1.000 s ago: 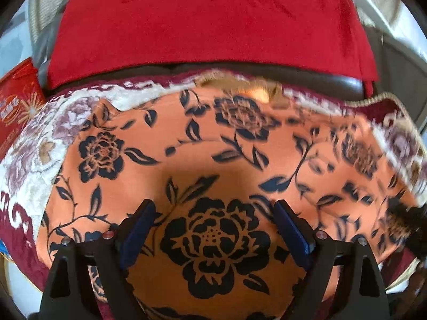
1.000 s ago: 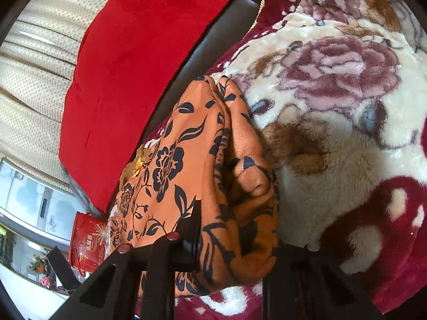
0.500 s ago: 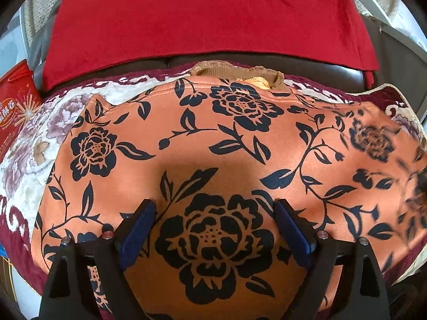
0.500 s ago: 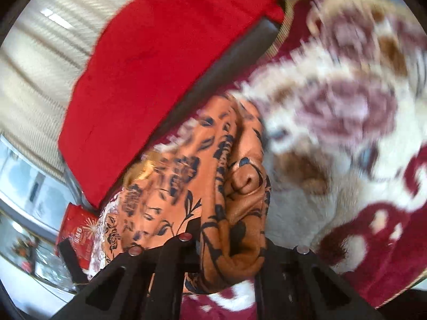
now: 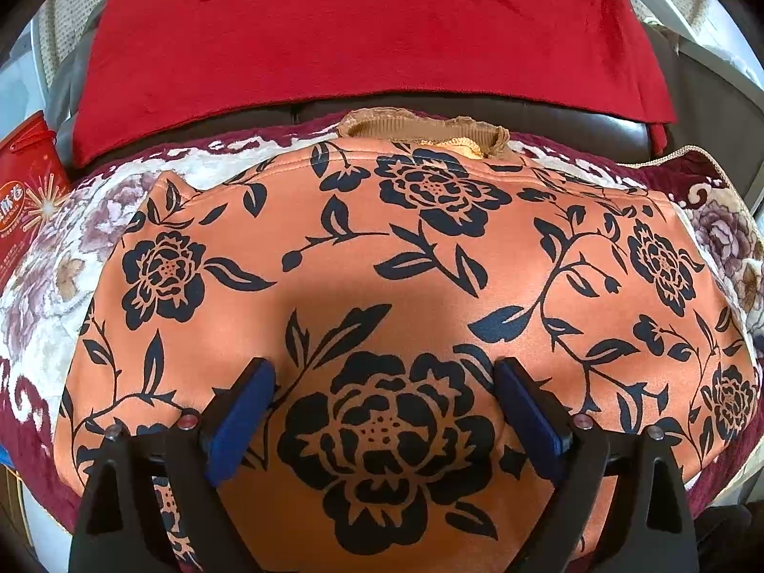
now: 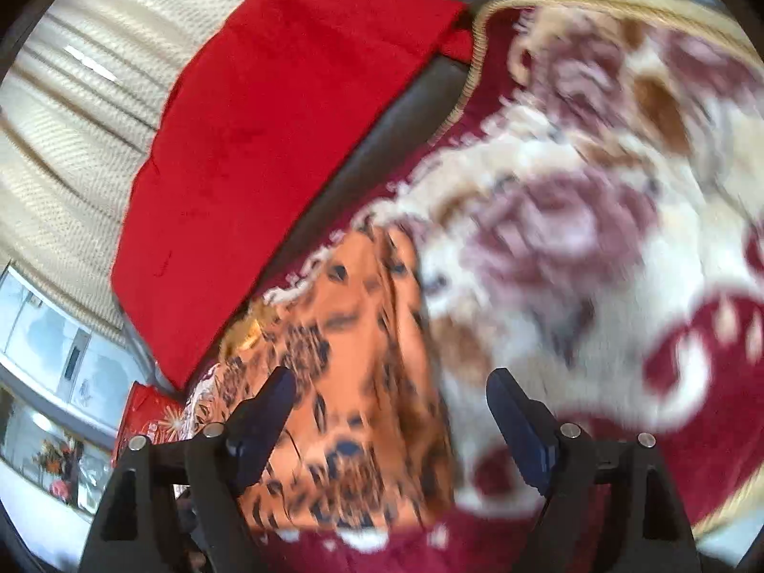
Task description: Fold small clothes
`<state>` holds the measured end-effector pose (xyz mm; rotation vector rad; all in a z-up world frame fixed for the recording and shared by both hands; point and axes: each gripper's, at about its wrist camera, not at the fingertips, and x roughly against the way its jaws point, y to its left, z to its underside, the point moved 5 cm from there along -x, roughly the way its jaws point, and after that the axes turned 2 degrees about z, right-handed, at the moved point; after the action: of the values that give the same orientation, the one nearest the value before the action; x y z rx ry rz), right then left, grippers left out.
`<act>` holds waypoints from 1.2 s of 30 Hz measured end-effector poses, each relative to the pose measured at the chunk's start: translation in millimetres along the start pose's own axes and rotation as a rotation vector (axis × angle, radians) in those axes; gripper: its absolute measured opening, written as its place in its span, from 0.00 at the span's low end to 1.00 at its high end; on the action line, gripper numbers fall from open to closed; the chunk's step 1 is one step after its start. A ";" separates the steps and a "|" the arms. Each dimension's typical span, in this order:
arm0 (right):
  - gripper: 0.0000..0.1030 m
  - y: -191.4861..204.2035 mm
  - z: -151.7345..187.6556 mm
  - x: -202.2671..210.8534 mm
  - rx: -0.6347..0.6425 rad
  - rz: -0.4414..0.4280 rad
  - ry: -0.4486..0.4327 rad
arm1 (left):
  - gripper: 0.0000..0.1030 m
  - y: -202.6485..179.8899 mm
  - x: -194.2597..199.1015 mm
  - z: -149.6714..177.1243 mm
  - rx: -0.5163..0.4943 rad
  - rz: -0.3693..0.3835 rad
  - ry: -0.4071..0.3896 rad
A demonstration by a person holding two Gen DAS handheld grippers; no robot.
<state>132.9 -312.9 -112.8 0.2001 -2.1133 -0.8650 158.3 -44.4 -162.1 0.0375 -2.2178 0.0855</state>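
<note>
An orange garment with a dark navy flower print point(image 5: 382, 258) lies spread flat on a floral blanket point(image 5: 52, 267). Its tan ribbed waistband point(image 5: 420, 126) is at the far edge. My left gripper point(image 5: 384, 406) is open just above the garment's near part, holding nothing. In the blurred right wrist view the garment point(image 6: 344, 382) lies at the lower left on the blanket point(image 6: 573, 238). My right gripper point(image 6: 391, 410) is open and empty over the garment's right edge.
A red cloth point(image 5: 372, 28) covers the dark sofa back point(image 5: 597, 124) behind the blanket; it also shows in the right wrist view point(image 6: 267, 143). A red printed package point(image 5: 26, 210) stands at the far left. Cream curtains point(image 6: 71, 143) hang behind.
My right gripper has opened and let go of the bunched garment edge, then swung right. The garment now lies spread out flat. The left gripper stays open in place.
</note>
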 end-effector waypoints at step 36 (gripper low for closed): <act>0.70 5.7 96.9 -18.1 -0.177 -0.166 0.184 | 0.96 4.3 -6.7 -3.5 0.023 0.002 0.012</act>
<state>73.1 -251.4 -161.7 0.3516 -1.8578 -1.0836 164.9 -39.9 -165.6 0.0471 -2.2052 0.1126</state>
